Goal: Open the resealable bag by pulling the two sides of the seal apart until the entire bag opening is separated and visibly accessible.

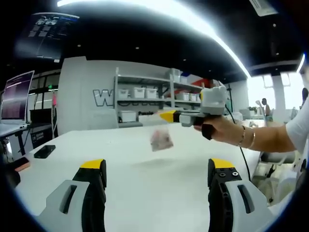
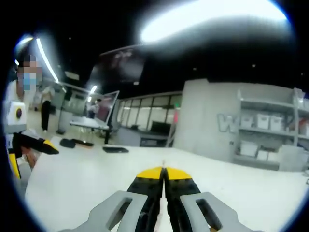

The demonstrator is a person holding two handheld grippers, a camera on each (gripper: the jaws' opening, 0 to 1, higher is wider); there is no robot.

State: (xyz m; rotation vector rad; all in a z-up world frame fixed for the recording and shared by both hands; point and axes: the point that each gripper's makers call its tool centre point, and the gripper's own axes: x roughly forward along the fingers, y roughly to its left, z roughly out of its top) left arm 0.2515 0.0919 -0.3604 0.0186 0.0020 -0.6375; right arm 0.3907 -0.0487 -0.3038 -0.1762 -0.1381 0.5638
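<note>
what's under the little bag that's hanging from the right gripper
Under the bag, held up by the right gripper, lies bare white table with a faint shadow. Nothing else sits beneath it. The bag's contents are too blurred to tell.

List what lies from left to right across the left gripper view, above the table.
Monitor → dark phone on the white table → shelf with white bins → resealable bag hanging in the air → right gripper holding it → person's hand.
</note>
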